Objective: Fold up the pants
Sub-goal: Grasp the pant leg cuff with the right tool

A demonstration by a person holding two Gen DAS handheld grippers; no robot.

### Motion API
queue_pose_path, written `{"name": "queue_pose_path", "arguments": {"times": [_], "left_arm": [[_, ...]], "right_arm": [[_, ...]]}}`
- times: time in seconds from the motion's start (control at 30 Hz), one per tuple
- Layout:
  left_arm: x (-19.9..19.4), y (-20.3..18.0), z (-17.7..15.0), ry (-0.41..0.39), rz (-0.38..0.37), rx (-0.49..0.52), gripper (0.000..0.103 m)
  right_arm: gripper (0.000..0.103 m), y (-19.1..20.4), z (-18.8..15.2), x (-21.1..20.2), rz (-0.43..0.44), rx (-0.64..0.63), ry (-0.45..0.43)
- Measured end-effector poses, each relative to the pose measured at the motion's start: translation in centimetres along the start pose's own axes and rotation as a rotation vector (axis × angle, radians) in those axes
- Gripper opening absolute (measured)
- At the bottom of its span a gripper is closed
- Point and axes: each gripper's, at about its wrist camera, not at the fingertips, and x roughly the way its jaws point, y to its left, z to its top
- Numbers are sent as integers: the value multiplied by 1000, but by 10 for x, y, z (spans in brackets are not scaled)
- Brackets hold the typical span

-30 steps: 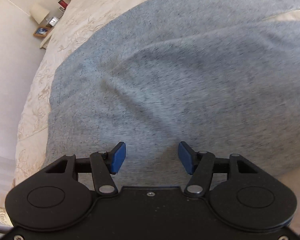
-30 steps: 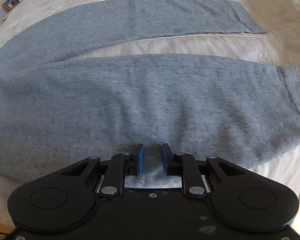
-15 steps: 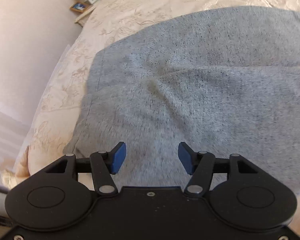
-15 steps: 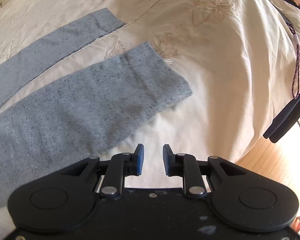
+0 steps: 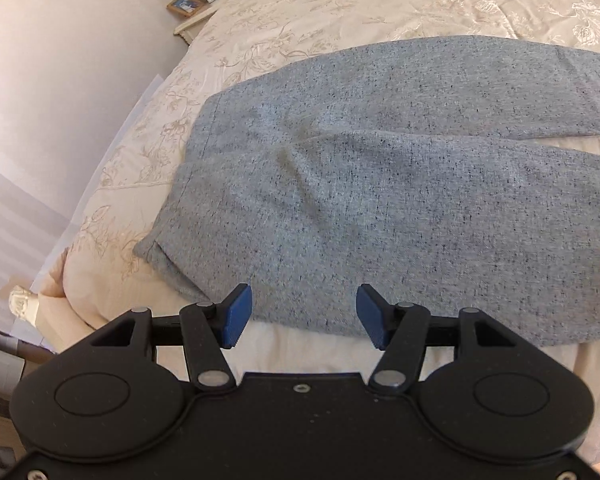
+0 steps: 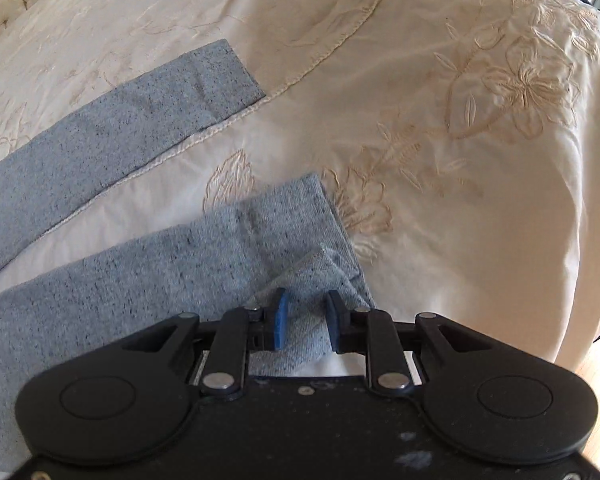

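Cream embroidered bedspread [image 5: 340,12] carries the grey speckled pants [image 5: 380,184], waist toward the wall. Left gripper [image 5: 303,318], jaws apart and empty, now sits higher over the waist. Right gripper [image 6: 305,322], earlier mid-leg, now has the bunched near cuff between its parted pads, grip unclear.

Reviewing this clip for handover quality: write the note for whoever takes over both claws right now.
Left claw: open, empty, above the waistband end of the grey pants.
Right claw: part open, the near leg's cuff bunched between its pads; whether it is gripped is unclear.
Pants lie spread on the cream embroidered bedspread, legs apart, far leg flat.
Done: nothing folded yet.
Left: secure the cuff, lay leg over leg, then fold lengthwise.
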Motion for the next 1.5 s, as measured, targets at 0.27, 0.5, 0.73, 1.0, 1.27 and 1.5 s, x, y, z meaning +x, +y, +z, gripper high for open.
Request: {"name": "queue_pose_path", "arguments": {"times": [0.27, 0.5, 0.73, 1.0, 1.27, 1.5], "left_arm": [[0, -6, -13, 49, 21, -22, 64], [-8, -17, -10, 34, 24, 5, 64], [-16, -24, -7, 11, 16, 23, 64], [-14, -19, -13, 29, 27, 15, 64], [-7, -6, -18, 60, 40, -17, 64], [4, 12, -18, 94, 34, -79, 64]], "right_arm": [[23, -46, -14, -34, 116, 142, 22], [26, -51, -39, -35, 161, 206, 56], [32, -38, -39, -32, 155, 285, 21], [34, -27, -40, -5, 72, 280, 70], [5, -32, -48, -35, 219, 234, -13], [4, -43, -69, -53, 166, 234, 36]]}}
